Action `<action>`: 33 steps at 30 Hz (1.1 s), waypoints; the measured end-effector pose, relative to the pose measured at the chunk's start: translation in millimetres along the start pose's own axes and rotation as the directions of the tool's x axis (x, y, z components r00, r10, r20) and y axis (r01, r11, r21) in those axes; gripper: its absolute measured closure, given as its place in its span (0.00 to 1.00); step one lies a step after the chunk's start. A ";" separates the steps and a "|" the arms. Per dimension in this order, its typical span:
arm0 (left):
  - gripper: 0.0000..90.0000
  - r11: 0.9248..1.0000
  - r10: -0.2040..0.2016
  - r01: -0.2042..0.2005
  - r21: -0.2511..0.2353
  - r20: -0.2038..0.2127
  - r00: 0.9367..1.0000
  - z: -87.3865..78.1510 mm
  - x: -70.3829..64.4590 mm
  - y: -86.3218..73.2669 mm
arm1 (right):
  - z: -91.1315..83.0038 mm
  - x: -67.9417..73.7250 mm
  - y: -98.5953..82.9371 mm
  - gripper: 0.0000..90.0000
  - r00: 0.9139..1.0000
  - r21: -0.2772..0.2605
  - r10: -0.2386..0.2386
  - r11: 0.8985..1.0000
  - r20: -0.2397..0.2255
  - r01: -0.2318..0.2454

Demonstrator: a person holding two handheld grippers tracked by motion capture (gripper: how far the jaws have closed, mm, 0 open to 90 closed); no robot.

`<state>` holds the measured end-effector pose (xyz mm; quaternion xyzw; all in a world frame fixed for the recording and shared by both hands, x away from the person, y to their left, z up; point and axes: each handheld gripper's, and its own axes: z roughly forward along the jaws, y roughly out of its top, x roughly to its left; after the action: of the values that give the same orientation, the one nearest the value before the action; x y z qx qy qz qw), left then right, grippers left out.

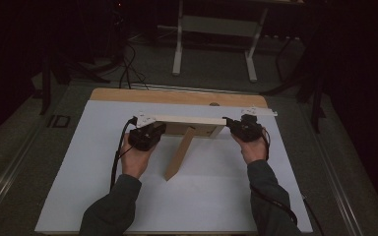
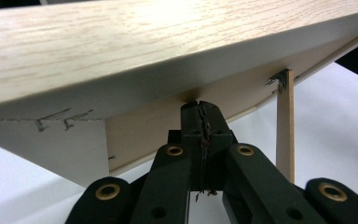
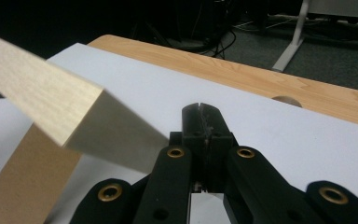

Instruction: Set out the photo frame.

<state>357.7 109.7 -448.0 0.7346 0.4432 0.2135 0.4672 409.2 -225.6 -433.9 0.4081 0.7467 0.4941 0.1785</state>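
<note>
1. A wooden frame (image 1: 189, 123) stood on the white sheet (image 1: 202, 196) in the middle of the counter (image 1: 177, 96), its back facing the person.
2. A thin leg (image 1: 179, 155) came off the back of the frame and sloped down to the sheet toward the person.
3. The left tool (image 1: 145, 135) was at the left end of the frame, held in the left hand (image 1: 135, 160).
4. In the left gripper view, the jaws of the left tool (image 2: 200, 109) were pressed together with nothing between them. Their tips sat just under the frame's (image 2: 168, 42) lower edge, near the brown back board (image 2: 158, 126). I could not tell if they touched it.
5. The leg (image 2: 285, 130) stood to the right of those jaws in that view.
6. The right tool (image 1: 246, 127) was at the right end of the frame, held in the right hand (image 1: 255, 147).
7. In the right gripper view, the jaws of the right tool (image 3: 200, 112) were also pressed together and held nothing. The frame's end (image 3: 116, 135) was just beside them on the left.
8. Past the right tool, the sheet (image 3: 284, 135) was bare up to the counter's wood edge (image 3: 242, 74).
9. In the high view, there was lots of bare sheet in front of the frame and on both sides.
10. A small round hole (image 1: 214, 104) was in the wood strip behind the frame.
11. Past the counter's far edge was dark floor with a white stand (image 1: 216, 39) and some cables (image 1: 128, 64).
</note>
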 end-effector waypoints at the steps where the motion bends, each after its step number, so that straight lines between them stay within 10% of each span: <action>1: 1.00 1.000 -0.001 0.001 0.000 0.001 1.000 0.2 0.1 0.0 | 0.3 -0.7 0.8 1.00 1.000 0.000 0.006 1.000 -0.007 -0.006; 33: 1.00 1.000 -0.008 0.007 0.024 0.029 1.000 11.9 -7.5 5.1 | 9.5 -3.1 13.1 1.00 0.997 0.053 -0.029 0.998 -0.070 0.033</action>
<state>364.7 96.5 -448.4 0.7415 0.4418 0.1957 0.4655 423.1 -220.1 -427.0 0.3839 0.7716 0.4847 0.1491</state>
